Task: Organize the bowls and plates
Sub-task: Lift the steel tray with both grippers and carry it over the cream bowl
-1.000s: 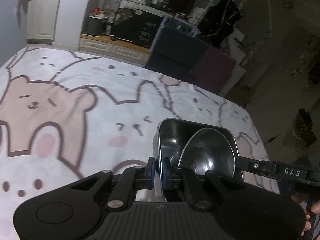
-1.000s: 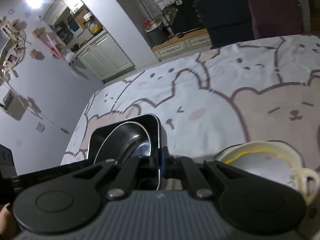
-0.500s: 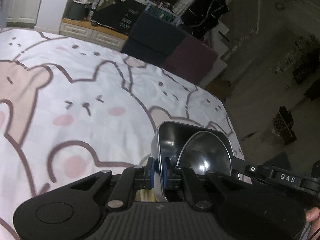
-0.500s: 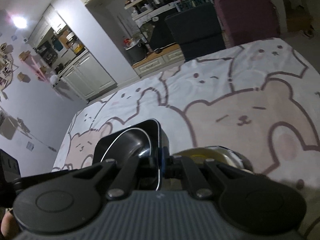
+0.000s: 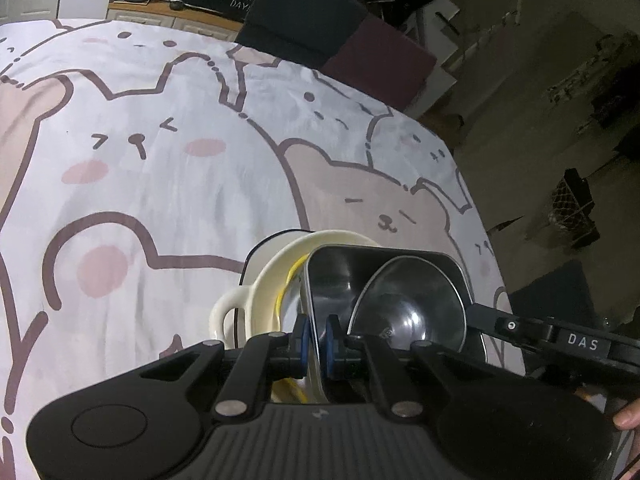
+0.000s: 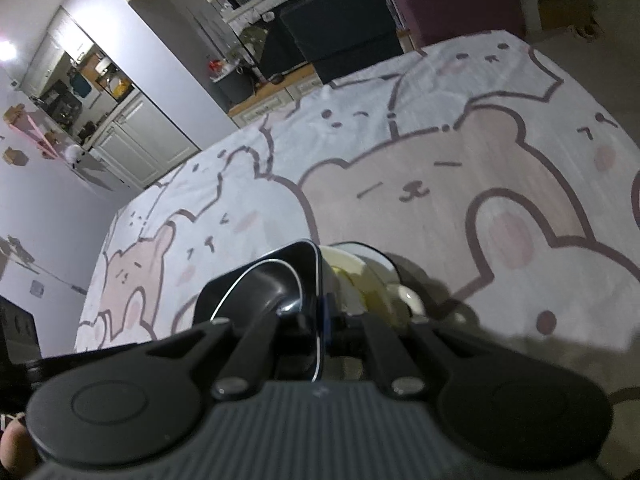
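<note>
Two grippers I steer, left gripper [image 5: 316,339] and right gripper [image 6: 322,312], each clamp opposite rims of the steel tray [image 5: 344,276] holding a steel bowl [image 5: 408,312], poised over the cream handled dish [image 5: 272,280] on the bear-print cloth [image 5: 160,168].

In the left wrist view, the metal tray [image 5: 384,280] covers most of the cream handled dish [image 5: 256,292] behind it, and the left claw [image 5: 315,340] body hides both near ends. At the lower right edge, only a fingertip [image 5: 626,426] shows. In the right wrist view, the right claw [image 6: 322,320] masks the tray's near rim, and the round bowl [image 6: 260,292] inside is dark and indistinct. Shelf items at the top are too small to tell.
</note>
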Action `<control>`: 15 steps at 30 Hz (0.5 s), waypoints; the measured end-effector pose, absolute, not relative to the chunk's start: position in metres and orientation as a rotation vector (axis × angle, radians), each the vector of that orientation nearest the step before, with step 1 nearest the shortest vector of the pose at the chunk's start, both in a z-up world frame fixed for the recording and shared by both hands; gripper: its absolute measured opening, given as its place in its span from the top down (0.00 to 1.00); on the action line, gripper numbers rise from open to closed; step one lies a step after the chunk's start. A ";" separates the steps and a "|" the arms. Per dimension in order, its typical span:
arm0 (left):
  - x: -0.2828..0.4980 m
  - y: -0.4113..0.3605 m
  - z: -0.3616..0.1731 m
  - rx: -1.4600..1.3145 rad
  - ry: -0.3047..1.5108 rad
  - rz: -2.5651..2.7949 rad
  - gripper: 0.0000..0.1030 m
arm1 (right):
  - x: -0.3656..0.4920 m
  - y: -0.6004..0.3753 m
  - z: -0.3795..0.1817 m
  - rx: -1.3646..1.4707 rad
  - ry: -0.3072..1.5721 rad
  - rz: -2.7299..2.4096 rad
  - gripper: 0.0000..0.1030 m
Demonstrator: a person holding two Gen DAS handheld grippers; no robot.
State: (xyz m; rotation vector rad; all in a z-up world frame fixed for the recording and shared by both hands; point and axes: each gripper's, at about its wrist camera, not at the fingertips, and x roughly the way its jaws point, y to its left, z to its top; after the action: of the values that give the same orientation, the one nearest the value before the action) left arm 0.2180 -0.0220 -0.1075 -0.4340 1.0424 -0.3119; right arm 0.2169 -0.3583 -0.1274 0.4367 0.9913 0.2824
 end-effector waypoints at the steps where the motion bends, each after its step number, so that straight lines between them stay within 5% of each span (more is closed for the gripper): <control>1: 0.219 -0.022 -0.107 -0.433 1.043 -0.310 0.92 | 0.216 -0.359 -0.127 0.438 0.995 0.282 0.96; 15: 0.223 -0.026 -0.110 -0.408 1.054 -0.298 0.92 | 0.218 -0.357 -0.133 0.430 1.037 0.274 0.96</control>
State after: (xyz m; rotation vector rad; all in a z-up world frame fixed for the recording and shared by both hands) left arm 0.2232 -0.0261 -0.1095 -0.4077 1.0535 -0.2984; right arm 0.2182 -0.3566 -0.1332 0.4301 1.0367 0.2740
